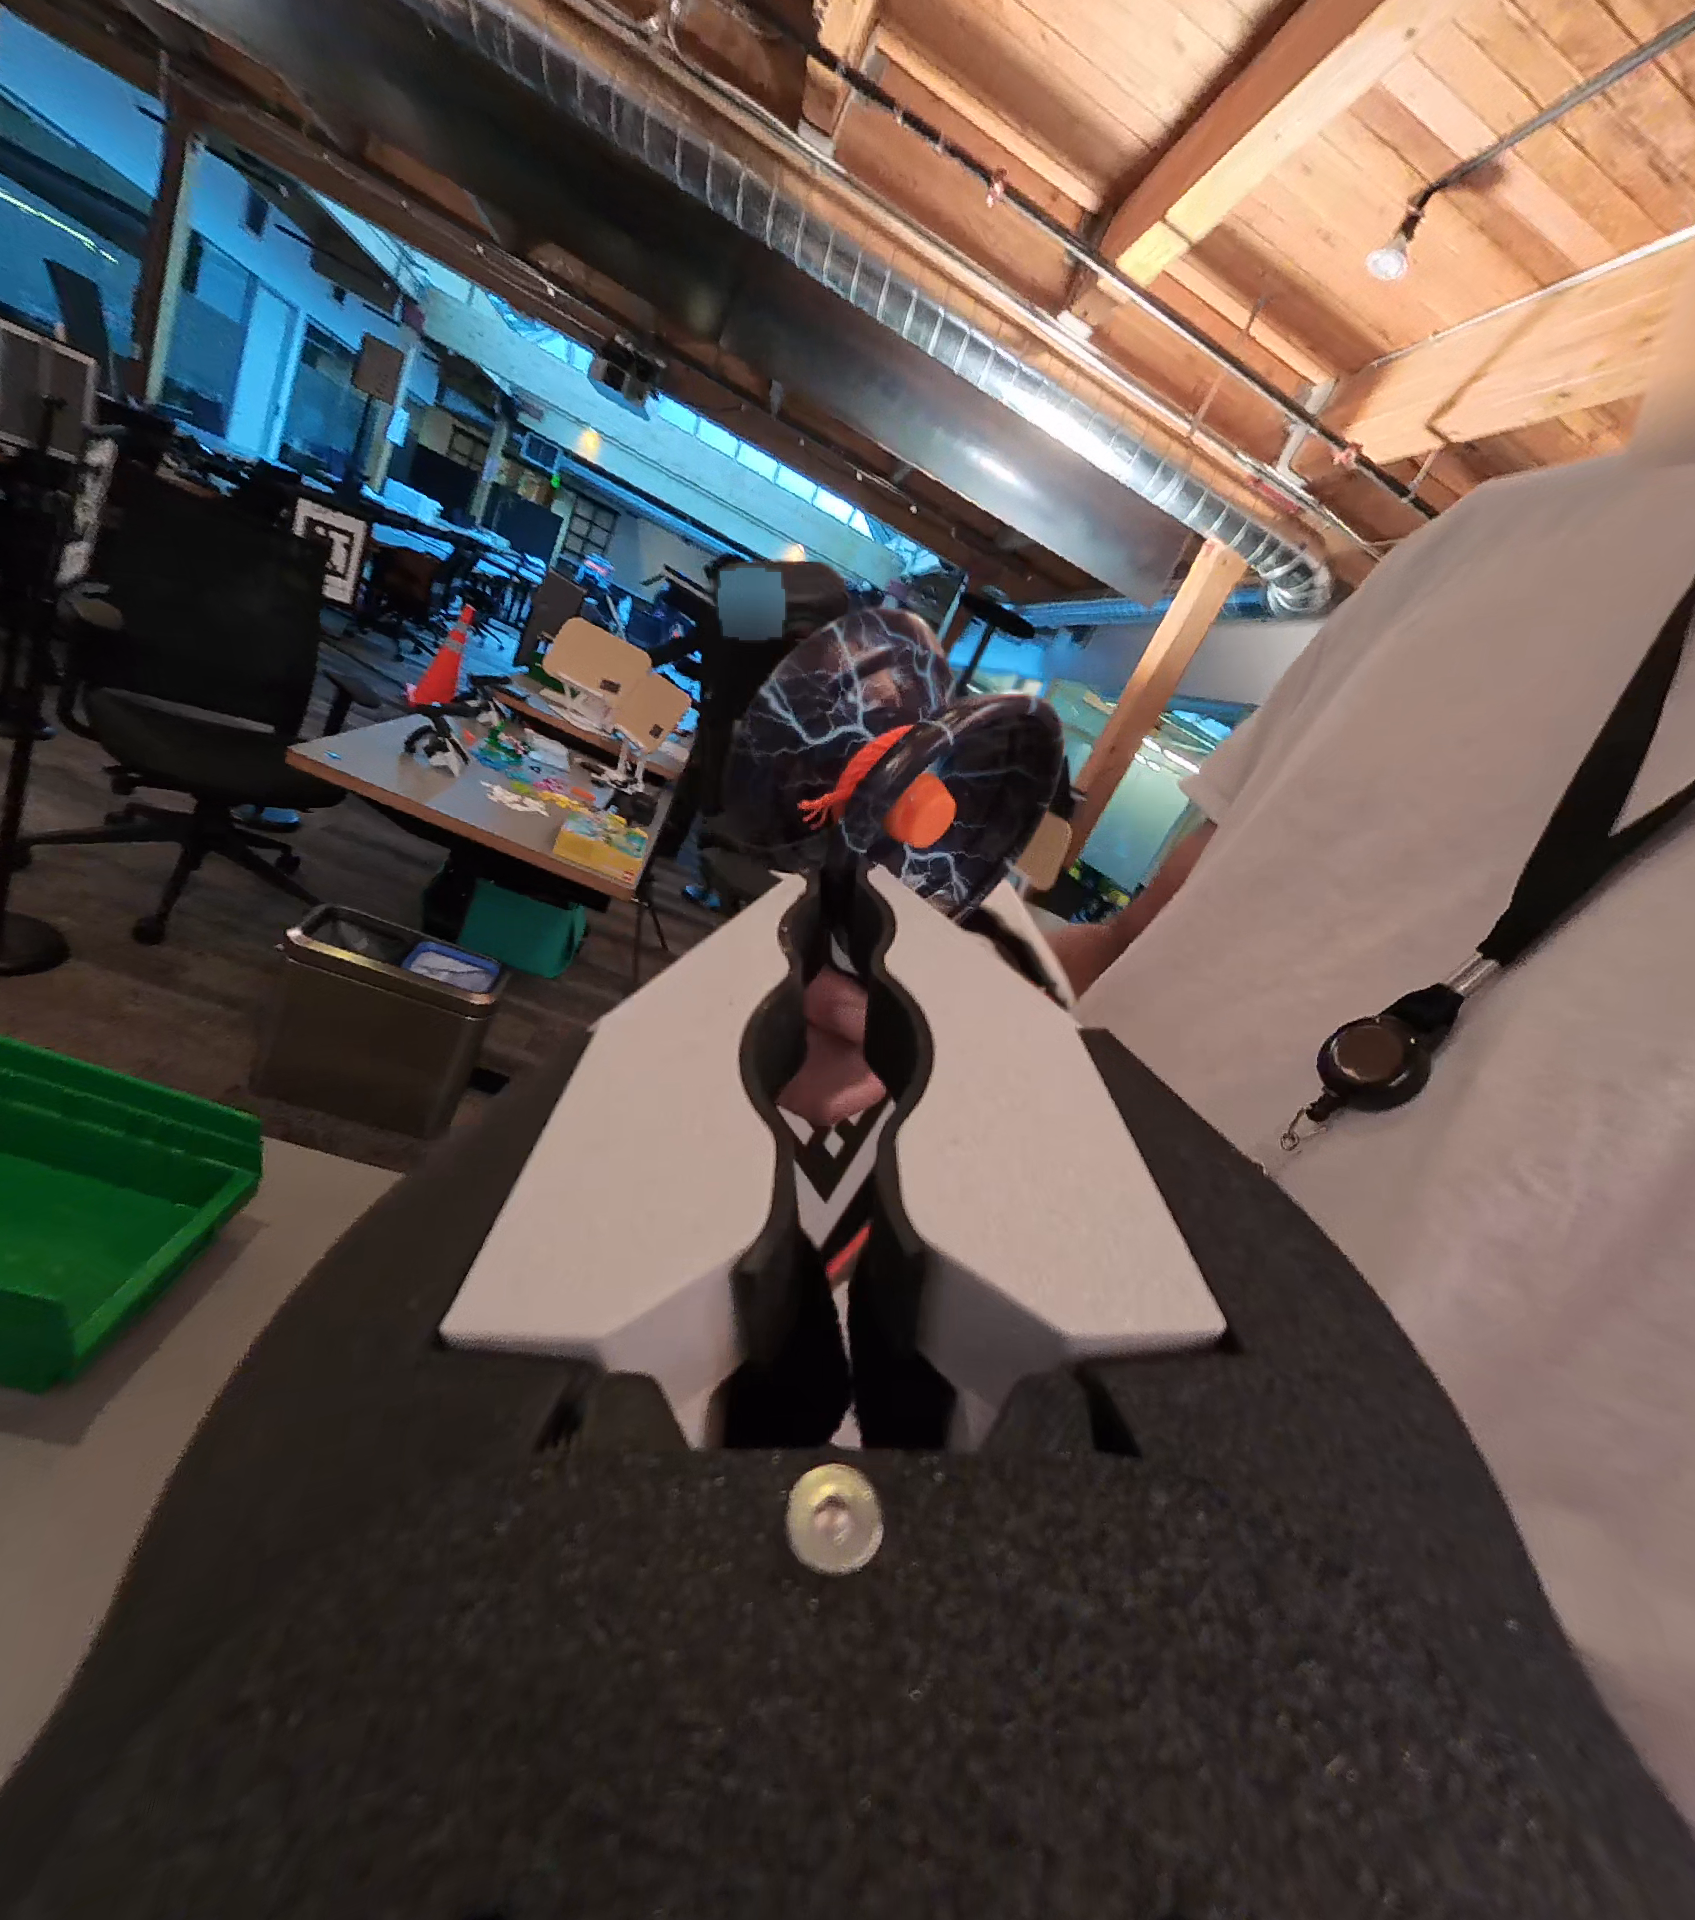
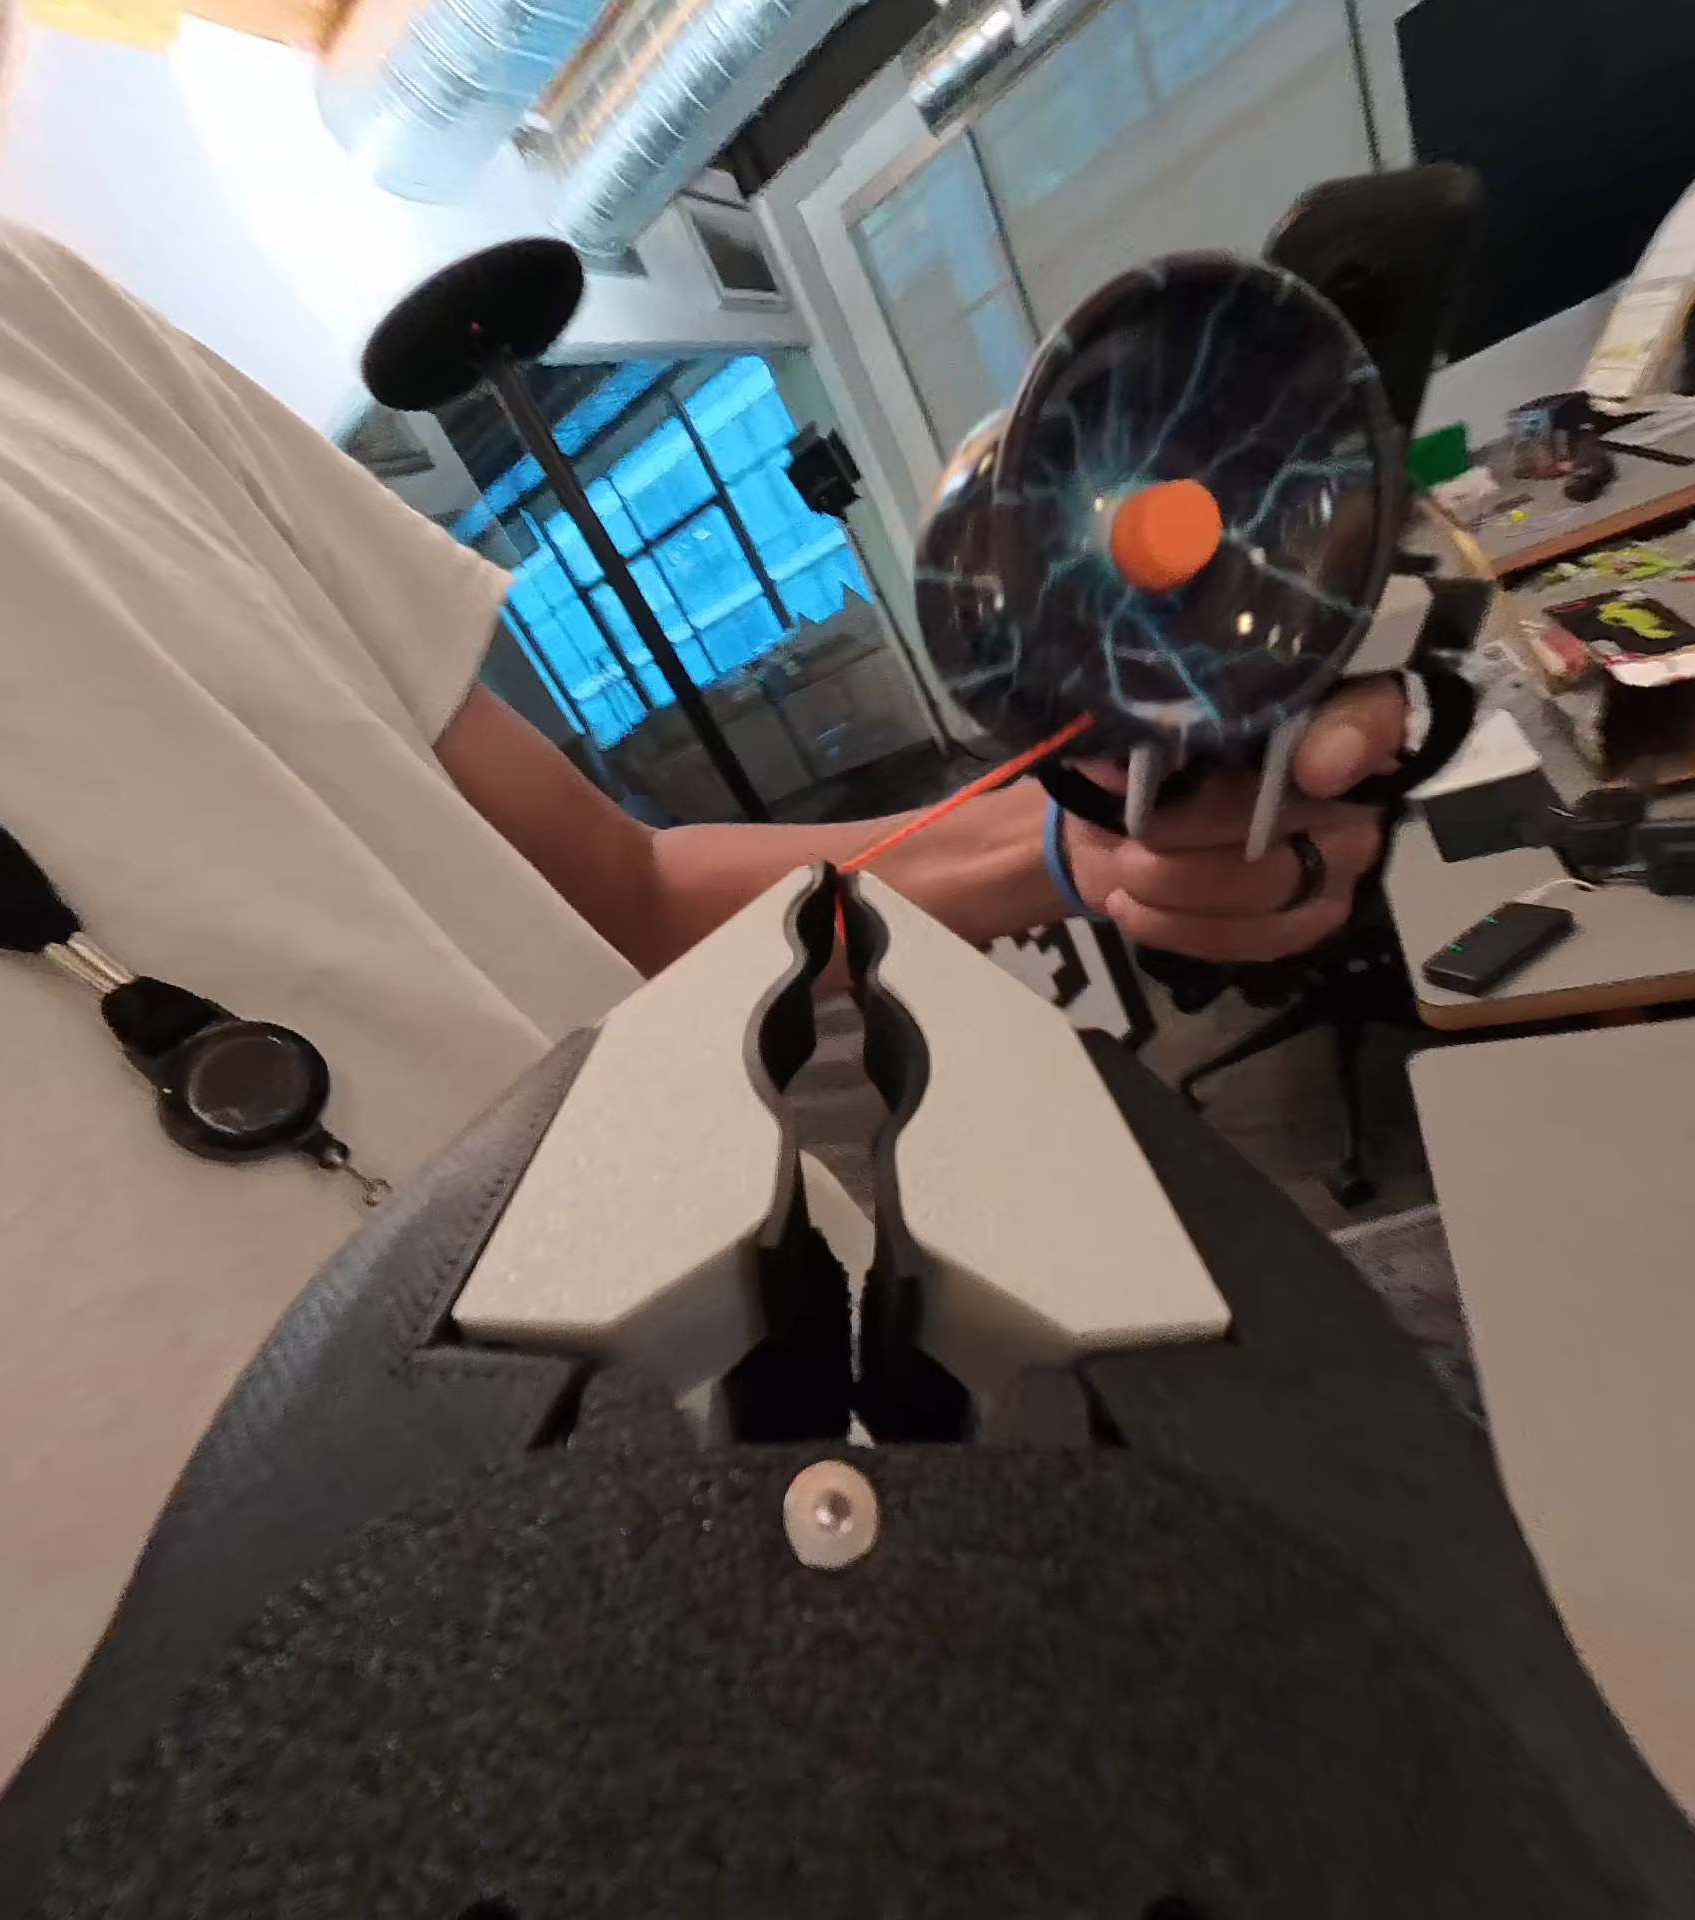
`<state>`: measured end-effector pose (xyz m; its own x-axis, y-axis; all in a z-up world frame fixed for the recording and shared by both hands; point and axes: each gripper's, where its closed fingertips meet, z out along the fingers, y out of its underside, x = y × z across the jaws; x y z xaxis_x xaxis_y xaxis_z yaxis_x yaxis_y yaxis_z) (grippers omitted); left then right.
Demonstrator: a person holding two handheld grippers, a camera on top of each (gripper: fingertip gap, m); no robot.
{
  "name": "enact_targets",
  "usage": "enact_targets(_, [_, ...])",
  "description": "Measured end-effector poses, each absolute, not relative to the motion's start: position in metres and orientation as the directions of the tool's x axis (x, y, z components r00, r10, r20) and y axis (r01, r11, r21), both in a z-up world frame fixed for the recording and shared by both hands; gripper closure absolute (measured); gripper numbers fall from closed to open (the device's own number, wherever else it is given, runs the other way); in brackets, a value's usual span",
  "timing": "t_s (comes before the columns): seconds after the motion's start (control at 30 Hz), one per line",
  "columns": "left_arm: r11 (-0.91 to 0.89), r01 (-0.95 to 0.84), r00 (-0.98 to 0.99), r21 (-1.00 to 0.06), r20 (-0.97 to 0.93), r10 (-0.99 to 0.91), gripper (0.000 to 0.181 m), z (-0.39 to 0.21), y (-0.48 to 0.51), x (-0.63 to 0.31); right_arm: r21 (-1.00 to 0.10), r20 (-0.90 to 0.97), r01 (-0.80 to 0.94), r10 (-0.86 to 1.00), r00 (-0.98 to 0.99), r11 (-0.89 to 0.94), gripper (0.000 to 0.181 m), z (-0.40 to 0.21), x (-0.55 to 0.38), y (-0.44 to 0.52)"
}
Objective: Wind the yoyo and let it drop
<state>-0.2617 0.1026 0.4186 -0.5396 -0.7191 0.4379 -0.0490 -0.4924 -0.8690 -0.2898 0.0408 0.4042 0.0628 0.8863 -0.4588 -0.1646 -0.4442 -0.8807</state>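
Open workshop, timber ceiling, cluttered bench [image 1: 469,800] behind. Left gripper [image 1: 835,896] jaws clamped on the yoyo's [image 1: 900,758] rim, yoyo at twelve o'clock. Right gripper [image 2: 835,883] jaws pinched on the orange string [image 2: 968,795], taut toward the yoyo at one o'clock.

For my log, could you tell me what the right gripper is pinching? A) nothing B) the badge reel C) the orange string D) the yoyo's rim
C: the right gripper is shut on the string, which runs taut to the yoyo held by the left gripper.
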Motion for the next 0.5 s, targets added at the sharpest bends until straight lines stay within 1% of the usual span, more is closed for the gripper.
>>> enact_targets(0.13, [-0.505, -0.006, -0.473, -0.863, 0.448, -0.759, 0.181, 0.418, 0.127, -0.274, -0.933, -0.346, 0.001, 0.901, 0.26, -0.359, 0.181, 0.383, -0.276, 0.045])
enact_targets(0.2, [-0.474, -0.061, -0.427, -0.878, 0.452, -0.783, 0.181, 0.403, 0.131, -0.275, -0.962, -0.249, 0.031, 0.919, 0.305, -0.271, 0.181, 0.394, -0.269, 0.044])
enact_targets(0.3, [-0.457, -0.135, -0.408, -0.879, 0.47, -0.783, 0.18, 0.384, 0.125, -0.277, -0.976, -0.07, 0.168, 0.927, 0.369, -0.141, 0.181, 0.412, -0.258, 0.047])
enact_targets(0.4, [-0.458, -0.172, -0.448, -0.872, 0.483, -0.752, 0.18, 0.378, 0.109, -0.278, -0.946, 0.125, 0.324, 0.911, 0.393, -0.01, 0.181, 0.436, -0.249, 0.055])
enact_targets(0.5, [-0.442, -0.212, -0.504, -0.872, 0.485, -0.715, 0.181, 0.376, 0.087, -0.273, -0.876, 0.265, 0.476, 0.9, 0.348, 0.074, 0.181, 0.45, -0.245, 0.062])
